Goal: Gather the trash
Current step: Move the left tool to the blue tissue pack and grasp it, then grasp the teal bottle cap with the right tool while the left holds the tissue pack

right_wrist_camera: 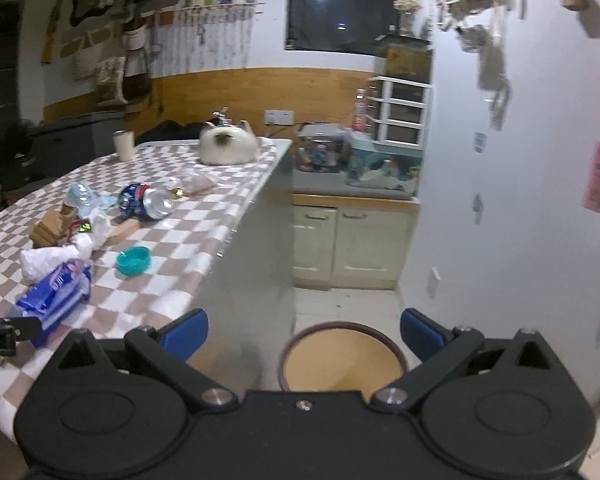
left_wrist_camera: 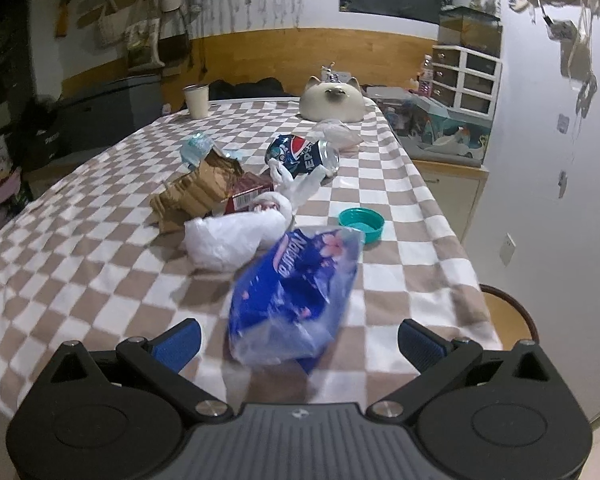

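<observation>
A blue tissue packet [left_wrist_camera: 296, 296] lies on the checkered tablecloth [left_wrist_camera: 80, 264], between the wide-spread fingers of my open left gripper [left_wrist_camera: 300, 344], untouched by either pad. Behind it sit a white plastic bag [left_wrist_camera: 228, 240], torn cardboard [left_wrist_camera: 196, 192], a red box [left_wrist_camera: 248, 196], a dented Pepsi can [left_wrist_camera: 304, 156], a teal lid [left_wrist_camera: 361, 224] and a crumpled clear bottle [left_wrist_camera: 196, 148]. My right gripper [right_wrist_camera: 304, 336] is open and empty, off the table's right side above a round stool [right_wrist_camera: 340, 356]. From there the packet [right_wrist_camera: 56, 292], lid [right_wrist_camera: 134, 260] and can [right_wrist_camera: 146, 200] show at left.
A cat-shaped ornament [left_wrist_camera: 332, 98] and a cup [left_wrist_camera: 196, 100] stand at the table's far end, with a clear wrapper [left_wrist_camera: 336, 132] nearby. Right of the table are the stool [left_wrist_camera: 508, 312], a cabinet [right_wrist_camera: 352, 240] and a white wall.
</observation>
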### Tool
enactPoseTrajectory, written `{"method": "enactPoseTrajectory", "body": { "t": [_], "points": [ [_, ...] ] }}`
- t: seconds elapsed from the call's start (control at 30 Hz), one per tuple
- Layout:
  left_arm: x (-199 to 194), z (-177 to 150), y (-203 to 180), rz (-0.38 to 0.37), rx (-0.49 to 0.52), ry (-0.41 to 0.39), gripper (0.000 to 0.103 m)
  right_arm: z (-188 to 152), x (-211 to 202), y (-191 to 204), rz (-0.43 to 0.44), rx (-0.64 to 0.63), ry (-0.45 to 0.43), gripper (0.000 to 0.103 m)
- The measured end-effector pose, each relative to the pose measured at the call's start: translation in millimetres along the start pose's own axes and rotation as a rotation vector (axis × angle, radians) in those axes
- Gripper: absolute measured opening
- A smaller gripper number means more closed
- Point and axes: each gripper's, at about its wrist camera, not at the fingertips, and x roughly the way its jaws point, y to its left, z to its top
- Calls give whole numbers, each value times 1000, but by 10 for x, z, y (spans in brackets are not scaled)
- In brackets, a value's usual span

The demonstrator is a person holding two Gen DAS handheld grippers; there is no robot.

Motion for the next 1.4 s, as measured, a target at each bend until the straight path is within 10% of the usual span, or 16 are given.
{"method": "enactPoseTrajectory", "body": {
  "t": [0.77,1.07,1.4],
  "points": [
    [949,313,224,-185,250,193,103,491,1330,769,269,-140,-7,103],
    [993,292,341,-210,175,250,103,445,1603,1124,427,-273,43,103],
    [817,269,343,-207,148,200,103,500,1951,1461,484,-324,95,79]
  ]
}}
